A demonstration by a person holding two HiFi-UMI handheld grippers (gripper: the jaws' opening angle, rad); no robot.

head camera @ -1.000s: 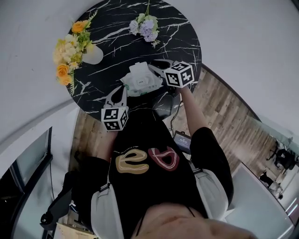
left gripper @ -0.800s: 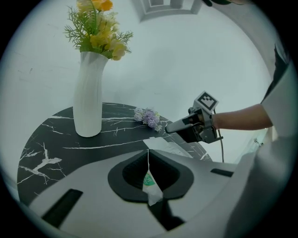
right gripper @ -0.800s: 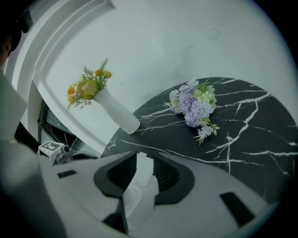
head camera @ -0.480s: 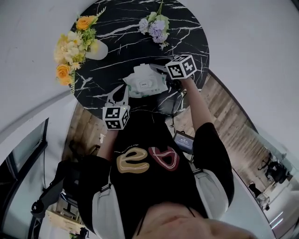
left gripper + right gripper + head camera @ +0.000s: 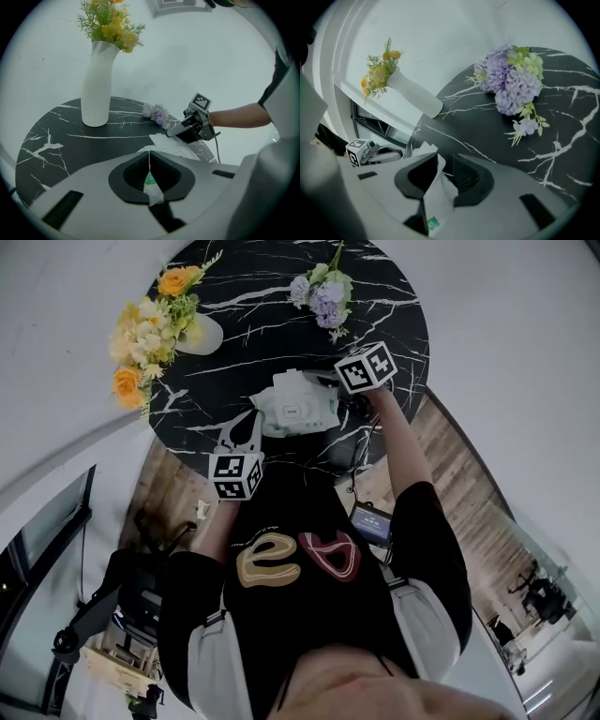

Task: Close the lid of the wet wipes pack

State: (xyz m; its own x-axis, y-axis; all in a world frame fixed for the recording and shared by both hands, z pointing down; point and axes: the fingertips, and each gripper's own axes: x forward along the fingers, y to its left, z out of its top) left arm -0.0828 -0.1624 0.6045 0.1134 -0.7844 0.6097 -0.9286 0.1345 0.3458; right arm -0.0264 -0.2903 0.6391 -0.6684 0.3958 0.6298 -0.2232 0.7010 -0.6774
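Note:
The pale wet wipes pack (image 5: 295,407) lies near the front edge of the round black marble table (image 5: 244,296), held from both sides. My left gripper (image 5: 246,421) is shut on its near left corner; in the left gripper view the film (image 5: 151,183) is pinched between the jaws (image 5: 150,180). My right gripper (image 5: 328,388) is shut on the pack's right end, with crumpled film (image 5: 433,206) between its jaws (image 5: 436,187). A white flap (image 5: 163,141) rises from the pack beside the right gripper (image 5: 177,131). I cannot tell how the lid stands.
A white vase (image 5: 202,334) of yellow and orange flowers stands at the table's left (image 5: 96,84) (image 5: 412,96). A purple flower bunch (image 5: 323,292) lies at the far side (image 5: 157,112) (image 5: 513,82). Wooden floor (image 5: 441,456) lies to the right.
The right gripper has shifted a little right and away along the pack's end. The raised white flap seen earlier now looks lower. The left gripper has kept its hold.

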